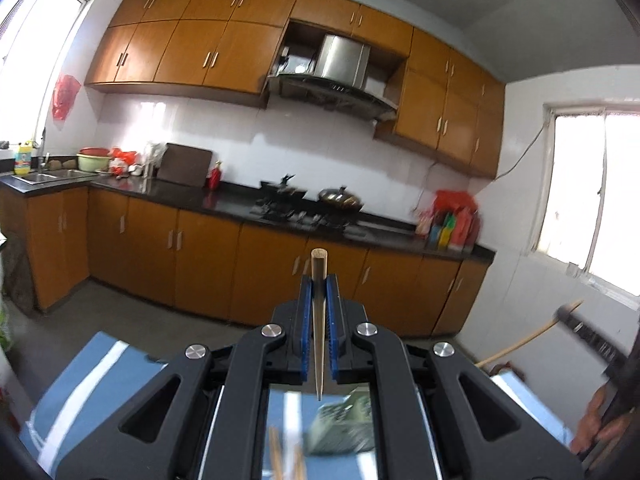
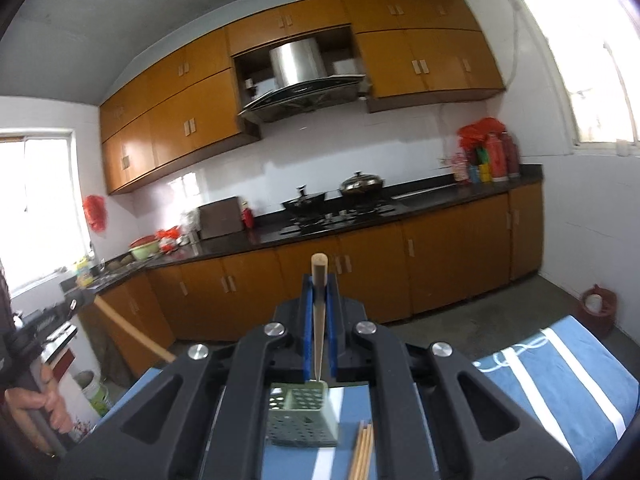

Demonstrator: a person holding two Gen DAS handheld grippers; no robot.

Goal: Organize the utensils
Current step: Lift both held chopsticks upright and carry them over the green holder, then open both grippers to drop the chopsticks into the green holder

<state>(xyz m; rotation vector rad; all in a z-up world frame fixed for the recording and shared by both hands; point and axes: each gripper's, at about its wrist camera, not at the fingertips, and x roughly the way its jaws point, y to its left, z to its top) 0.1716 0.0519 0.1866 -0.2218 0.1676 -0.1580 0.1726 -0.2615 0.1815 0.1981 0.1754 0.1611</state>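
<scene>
My left gripper (image 1: 319,280) is shut on a wooden chopstick (image 1: 319,320) that stands upright between the blue pads, its thin tip pointing down above the table. My right gripper (image 2: 319,280) is shut on another chopstick (image 2: 318,320), whose tip hangs just over the rim of a green perforated utensil holder (image 2: 302,418). The holder shows blurred in the left wrist view (image 1: 344,424). Several loose chopsticks (image 2: 362,452) lie on the blue-and-white striped tablecloth (image 2: 560,392) right of the holder; they also show in the left wrist view (image 1: 286,460). The other gripper with its stick shows at the right edge (image 1: 576,320).
Orange kitchen cabinets (image 2: 360,272) and a dark counter with a stove and pans (image 2: 340,208) run along the far wall. A red bin (image 2: 598,308) stands on the floor at right. A white bucket (image 2: 94,392) stands at lower left.
</scene>
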